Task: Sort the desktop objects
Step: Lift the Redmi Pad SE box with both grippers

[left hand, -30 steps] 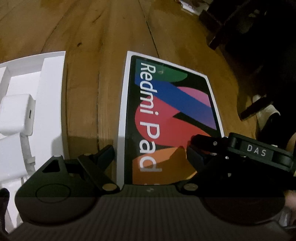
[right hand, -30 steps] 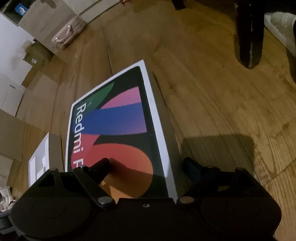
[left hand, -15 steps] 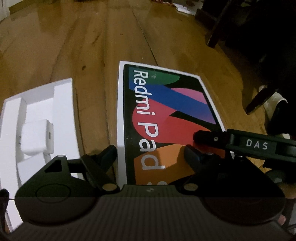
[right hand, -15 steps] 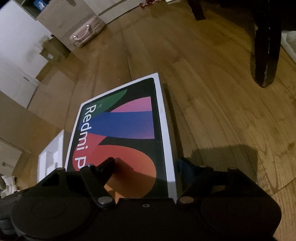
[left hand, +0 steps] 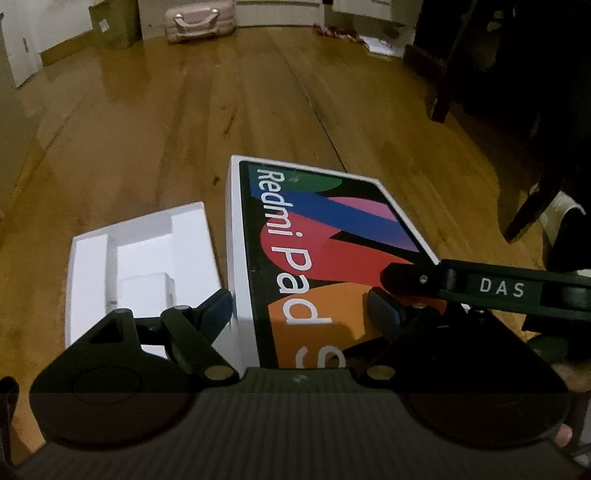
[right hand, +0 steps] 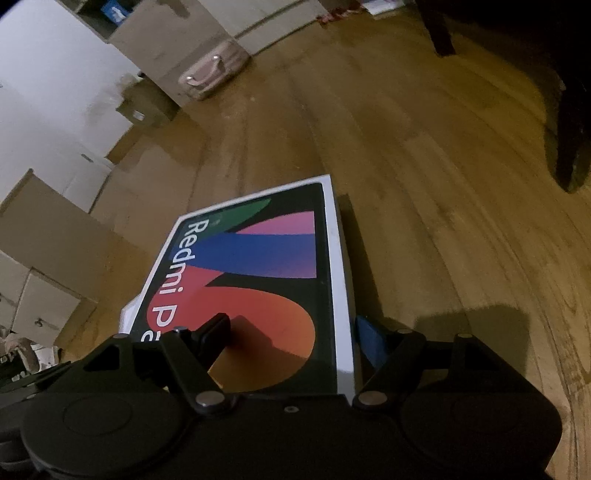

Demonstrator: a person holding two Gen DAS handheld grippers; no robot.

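Note:
The Redmi Pad box lid [left hand: 325, 254], white-edged with a colourful print, is held above the wooden floor by both grippers. My left gripper [left hand: 303, 310] straddles its near left edge, jaws wide, one finger outside the edge and one on the printed top. My right gripper [right hand: 295, 332] straddles the lid's near right edge the same way; it also shows in the left wrist view [left hand: 480, 288]. The white box tray [left hand: 140, 258] with a white charger [left hand: 147, 288] lies on the floor to the left, below the lid.
A pink bag [left hand: 199, 18] and cardboard boxes [right hand: 48, 229] stand along the far wall. Dark furniture legs [left hand: 450, 74] and a white slipper [left hand: 561, 210] are at the right. White cabinets [right hand: 55, 74] line the left.
Both grippers have lifted the lid upward off the floor. The white tray now lies lower and farther away, and more of the room is in view.

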